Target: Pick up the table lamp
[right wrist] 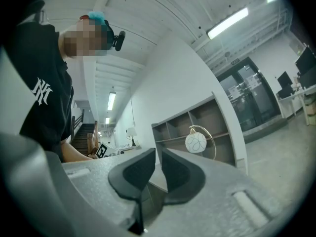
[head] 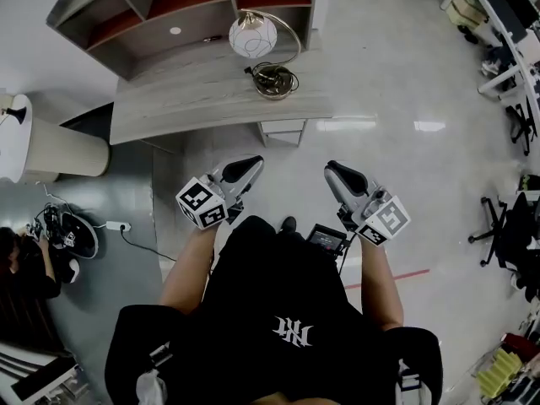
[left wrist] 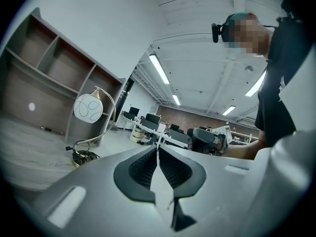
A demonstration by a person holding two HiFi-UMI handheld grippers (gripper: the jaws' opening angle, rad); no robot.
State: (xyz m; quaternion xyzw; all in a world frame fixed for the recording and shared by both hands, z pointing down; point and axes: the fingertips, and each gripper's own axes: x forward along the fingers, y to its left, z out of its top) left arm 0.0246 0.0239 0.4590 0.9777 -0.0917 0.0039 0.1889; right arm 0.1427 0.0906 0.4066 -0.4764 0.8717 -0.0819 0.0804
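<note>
The left gripper [left wrist: 158, 154] has its jaws a sliver apart. The right gripper [right wrist: 157, 164] has its jaws slightly wider. Both are empty, near the person and well apart from the pale grey wooden bench [head: 194, 99]. The white-globed table lamp with a curved brass arm [head: 252, 35] stands at the bench's far right end.

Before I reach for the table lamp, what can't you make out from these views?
Lamp base, head view: cord bunched on it; plug and switch too small to tell.
Lamp base, right gripper view: hidden behind the right claw; only the shade shows.
Small dark thing on the desk, head view: too small to name.
</note>
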